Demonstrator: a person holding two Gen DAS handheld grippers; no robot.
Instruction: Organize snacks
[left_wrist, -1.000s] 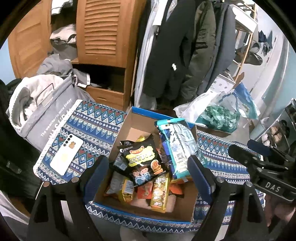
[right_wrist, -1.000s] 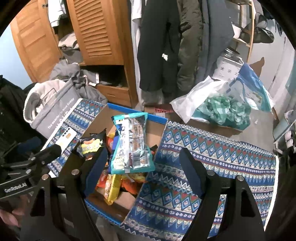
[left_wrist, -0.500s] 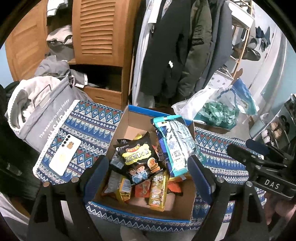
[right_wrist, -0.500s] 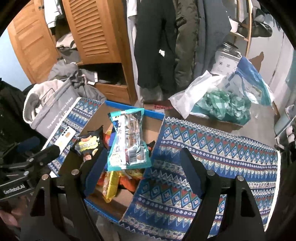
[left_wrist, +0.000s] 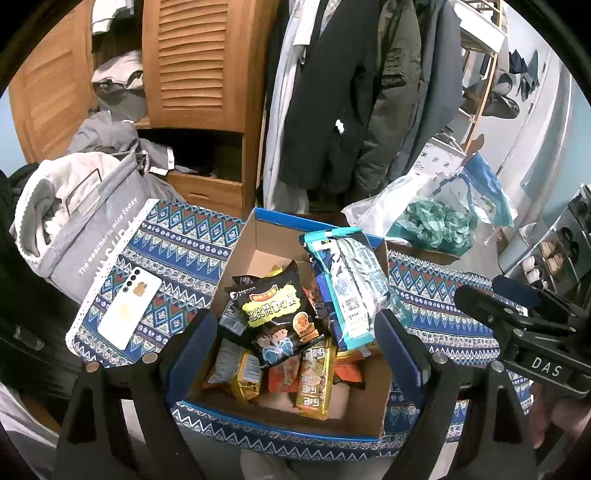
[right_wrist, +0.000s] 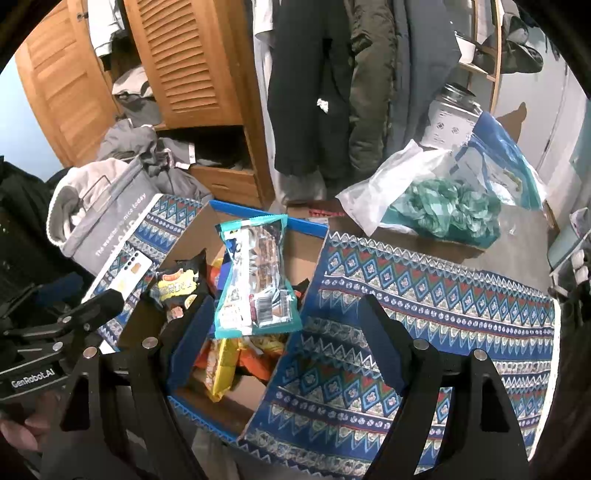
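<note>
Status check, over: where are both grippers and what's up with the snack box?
Left gripper open, empty, above the cardboard box. Right gripper open, empty, at the box's right edge. Snacks piled inside, teal packet on top. Nothing blocking.

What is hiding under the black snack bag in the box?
Under the black snack bag in the blue-edged cardboard box peek a yellow packet, an orange packet and a gold packet. Anything deeper is covered.

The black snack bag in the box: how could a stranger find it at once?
On the patterned cloth stands an open cardboard box of snacks. The black snack bag lies on top, left of the teal-edged packet. Only it shows two cartoon children and yellow lettering.
</note>
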